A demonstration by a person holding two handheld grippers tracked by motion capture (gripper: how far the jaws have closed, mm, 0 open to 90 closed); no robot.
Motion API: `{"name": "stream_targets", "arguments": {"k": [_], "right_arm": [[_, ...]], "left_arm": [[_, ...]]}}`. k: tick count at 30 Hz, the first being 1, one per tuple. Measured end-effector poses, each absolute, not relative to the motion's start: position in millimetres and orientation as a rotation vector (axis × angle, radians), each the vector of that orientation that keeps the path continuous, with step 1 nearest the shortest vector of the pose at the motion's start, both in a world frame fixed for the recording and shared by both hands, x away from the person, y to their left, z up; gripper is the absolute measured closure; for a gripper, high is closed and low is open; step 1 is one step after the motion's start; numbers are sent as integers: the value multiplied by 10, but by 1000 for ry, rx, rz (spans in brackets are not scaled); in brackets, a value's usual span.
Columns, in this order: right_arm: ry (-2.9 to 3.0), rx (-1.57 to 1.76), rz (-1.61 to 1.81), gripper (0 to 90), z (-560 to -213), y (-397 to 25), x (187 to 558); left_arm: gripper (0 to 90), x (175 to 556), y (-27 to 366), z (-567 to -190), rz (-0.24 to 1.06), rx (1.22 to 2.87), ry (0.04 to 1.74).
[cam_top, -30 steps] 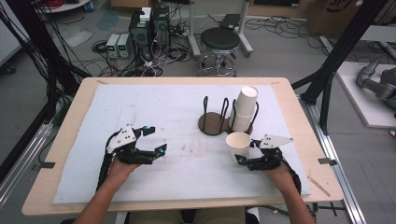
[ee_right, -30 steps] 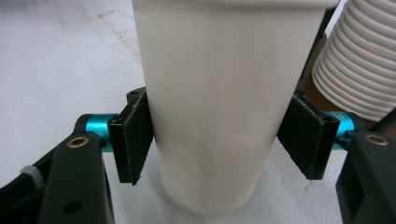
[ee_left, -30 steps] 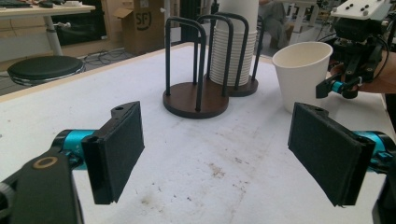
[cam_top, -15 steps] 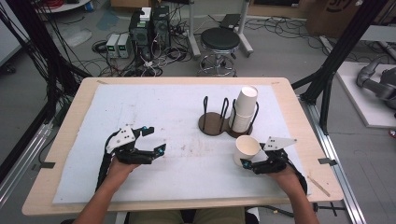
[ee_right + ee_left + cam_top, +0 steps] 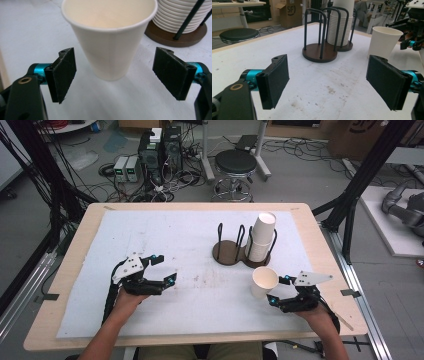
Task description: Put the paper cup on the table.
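Your right gripper (image 5: 281, 288) is backing off since a second ago, leaving the cup (image 5: 263, 281) upright on the mat, just ahead between its wide jaws; your left gripper (image 5: 163, 268) is idling wide, well apart

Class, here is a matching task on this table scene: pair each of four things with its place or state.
Things:
1. single cup
2. cup stack
3. left hand-held gripper
4. stool

Places or states:
A. on the floor beyond the table
B. open over bare table, holding nothing
C. upright on the table just ahead of the open right hand-held gripper
D. in the right ring of the wire holder

Pairs: 1-C, 2-D, 3-B, 4-A
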State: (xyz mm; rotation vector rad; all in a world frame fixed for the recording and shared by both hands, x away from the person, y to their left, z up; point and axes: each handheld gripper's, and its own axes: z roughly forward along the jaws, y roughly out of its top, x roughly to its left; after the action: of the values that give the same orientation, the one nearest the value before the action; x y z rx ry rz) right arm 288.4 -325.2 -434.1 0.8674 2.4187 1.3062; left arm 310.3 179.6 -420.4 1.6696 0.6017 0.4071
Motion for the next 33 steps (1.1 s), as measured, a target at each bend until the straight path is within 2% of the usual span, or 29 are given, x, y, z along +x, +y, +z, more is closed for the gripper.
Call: {"name": "stream_targets", "arguments": {"k": [12,21,33], "right_arm": [[2187,970,1353,196,-4181,-3598,2680],[2014,969,1421,196,-3956,-3608,2689],[2033,919,1434,196,-3729,-3405,2700]], "left_arm": [[182,3122,1851,-4184,412,1637,626],[171,3134,1907,-4170,408,1612,659],[169,3119,1972,-4128,434,1575,662]]}}
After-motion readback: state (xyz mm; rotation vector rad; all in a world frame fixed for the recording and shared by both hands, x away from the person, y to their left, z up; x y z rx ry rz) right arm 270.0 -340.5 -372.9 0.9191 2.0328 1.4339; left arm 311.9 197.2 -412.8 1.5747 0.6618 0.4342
